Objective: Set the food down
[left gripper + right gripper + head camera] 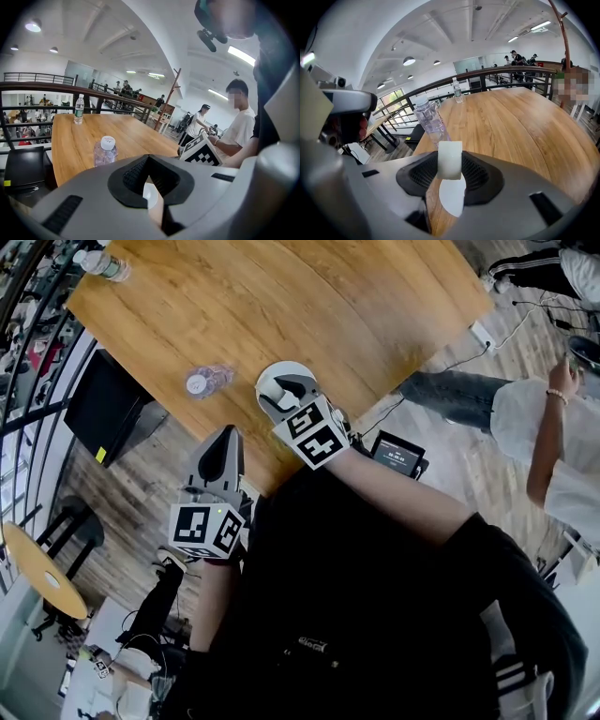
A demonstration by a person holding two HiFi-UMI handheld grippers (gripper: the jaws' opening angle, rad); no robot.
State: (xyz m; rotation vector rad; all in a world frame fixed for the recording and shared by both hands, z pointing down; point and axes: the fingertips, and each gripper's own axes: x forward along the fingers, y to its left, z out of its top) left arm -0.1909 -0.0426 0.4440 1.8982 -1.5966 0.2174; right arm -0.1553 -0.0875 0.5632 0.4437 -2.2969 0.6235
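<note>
Though food (450, 159) white — bottle (429, 117) label blurred

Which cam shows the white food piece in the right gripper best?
Right gripper view: the white food piece sits centred and close, pinched between the right gripper's jaws. Head view sees that gripper from above, and the piece can't be told apart from it. Left gripper view catches only its marker cube.

White food block (450, 160) upright, clamped between jaws.

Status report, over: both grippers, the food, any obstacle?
Left gripper shut, empty. Right gripper holds white food block over table. Water bottle to its left.
</note>
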